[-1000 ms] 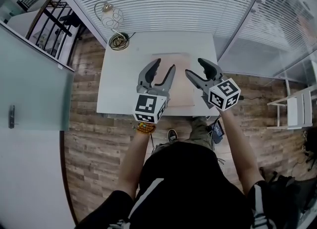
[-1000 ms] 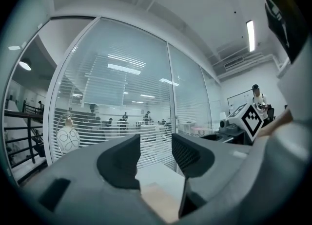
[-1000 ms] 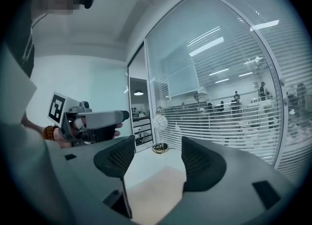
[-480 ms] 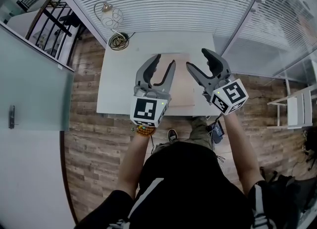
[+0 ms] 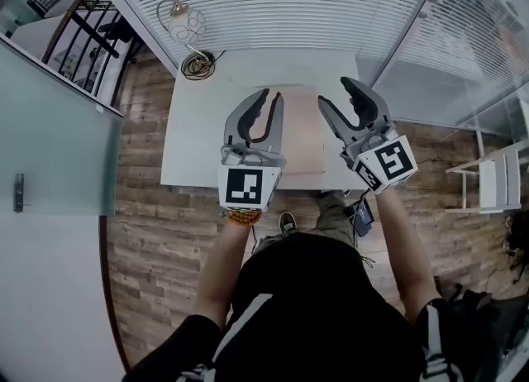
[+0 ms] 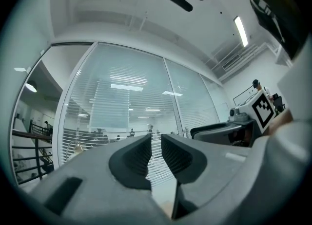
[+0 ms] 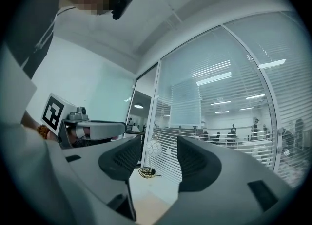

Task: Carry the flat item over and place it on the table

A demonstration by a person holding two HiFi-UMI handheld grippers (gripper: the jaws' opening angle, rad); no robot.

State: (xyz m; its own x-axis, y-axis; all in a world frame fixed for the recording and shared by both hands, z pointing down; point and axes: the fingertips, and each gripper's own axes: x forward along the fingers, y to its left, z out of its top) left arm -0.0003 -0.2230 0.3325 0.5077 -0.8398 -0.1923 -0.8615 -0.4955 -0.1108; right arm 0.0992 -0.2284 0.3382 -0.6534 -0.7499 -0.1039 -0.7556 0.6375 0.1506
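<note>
Since a second ago both of my grippers have drawn back a little toward the near edge of the table (image 5: 194, 140), and both pairs of jaws have come in from the wide spread they had then.

My left gripper (image 5: 272, 93) hangs over the near left part of the flat item (image 5: 302, 140). Its jaws are closing – in the left gripper view (image 6: 155, 139) only a thin slit of the blinds shows between the pads, and nothing sits in that slit.

My right gripper (image 5: 335, 91) is over the item's right edge. Its jaws are closing too, yet they stand well apart, and in the right gripper view (image 7: 158, 143) the gap holds nothing of its own – only the table and the coiled cable (image 7: 145, 172) far beyond.

The flat item, a pale beige board, lies flat on the white table, right of the middle, with its near edge close to the table's near edge. Neither gripper holds it. The coiled cable (image 5: 198, 66) rests at the far left corner of the table, well apart from the board.
</note>
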